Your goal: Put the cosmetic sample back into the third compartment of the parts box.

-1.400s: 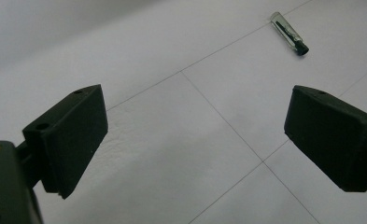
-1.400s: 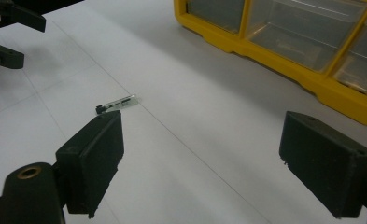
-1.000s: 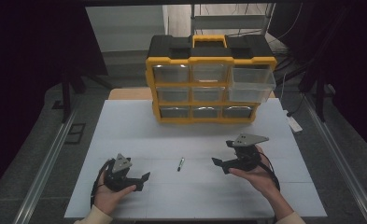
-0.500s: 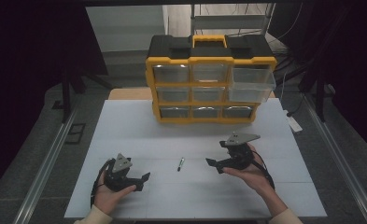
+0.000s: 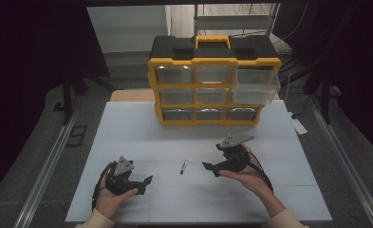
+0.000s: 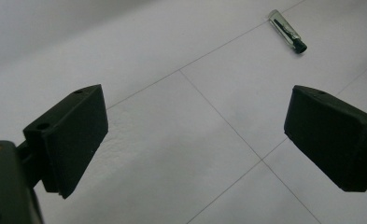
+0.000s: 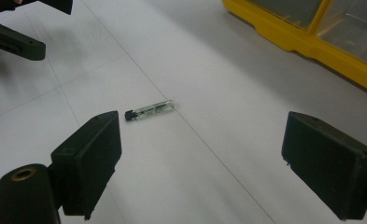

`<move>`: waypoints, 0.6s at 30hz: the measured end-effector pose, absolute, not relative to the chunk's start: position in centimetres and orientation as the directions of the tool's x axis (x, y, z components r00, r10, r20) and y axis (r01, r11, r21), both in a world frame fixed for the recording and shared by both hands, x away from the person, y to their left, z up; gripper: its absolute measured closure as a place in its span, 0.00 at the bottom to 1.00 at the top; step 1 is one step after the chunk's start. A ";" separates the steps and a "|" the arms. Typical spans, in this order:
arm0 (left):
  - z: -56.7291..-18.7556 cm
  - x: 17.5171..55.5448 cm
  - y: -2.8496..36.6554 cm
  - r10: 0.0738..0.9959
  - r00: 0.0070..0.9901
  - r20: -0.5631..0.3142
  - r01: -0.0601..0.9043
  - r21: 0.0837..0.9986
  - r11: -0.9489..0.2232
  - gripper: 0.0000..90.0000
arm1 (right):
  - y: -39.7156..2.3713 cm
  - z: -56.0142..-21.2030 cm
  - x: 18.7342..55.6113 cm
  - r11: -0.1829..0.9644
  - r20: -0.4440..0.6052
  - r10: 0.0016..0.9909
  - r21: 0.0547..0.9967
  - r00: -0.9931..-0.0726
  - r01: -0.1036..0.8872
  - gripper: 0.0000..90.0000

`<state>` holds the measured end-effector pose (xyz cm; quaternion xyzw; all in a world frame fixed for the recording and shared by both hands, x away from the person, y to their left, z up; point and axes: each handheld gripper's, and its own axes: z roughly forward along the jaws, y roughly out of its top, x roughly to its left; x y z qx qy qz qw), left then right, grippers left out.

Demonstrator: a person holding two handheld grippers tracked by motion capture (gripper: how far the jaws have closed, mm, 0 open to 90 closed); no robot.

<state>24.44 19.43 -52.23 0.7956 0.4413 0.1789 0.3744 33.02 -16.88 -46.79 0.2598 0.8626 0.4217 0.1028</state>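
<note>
A small clear tube with a black cap (image 5: 183, 166) lies on the white table (image 5: 141, 123), between my two grippers. My left gripper (image 5: 146, 185) rests in a hand at the near left, open and pointing right; its view (image 6: 200, 140) has the tube (image 6: 287, 31) far off at the upper right. My right gripper (image 5: 211, 169) is held just right of the tube, open and pointing left. In the right gripper view (image 7: 209, 165) the tube (image 7: 151, 110) lies a short way ahead, nearer the left jaw. Both grippers hold nothing.
A yellow and black drawer organizer (image 5: 212, 80) stands at the back of the table, its top right clear drawer (image 5: 255, 80) pulled out. Its yellow base (image 7: 312, 42) is in the right gripper view, and so is the left gripper (image 7: 17, 42).
My right gripper has moved left and slightly nearer, closing in on the tube. The left gripper and the tube have stayed put.
</note>
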 end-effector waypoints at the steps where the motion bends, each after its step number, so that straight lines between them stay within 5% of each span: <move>1: -52.2 24.4 19.4 0.836 0.546 -0.046 0.568 0.754 -0.330 0.08 | -16.8 -46.8 33.1 0.512 0.043 0.532 0.779 -0.846 0.361 0.13; 18: -52.3 24.5 19.5 0.838 0.542 -0.056 0.573 0.754 -0.321 0.08 | -14.8 -47.1 33.5 0.539 0.049 0.495 0.766 -0.868 0.350 0.13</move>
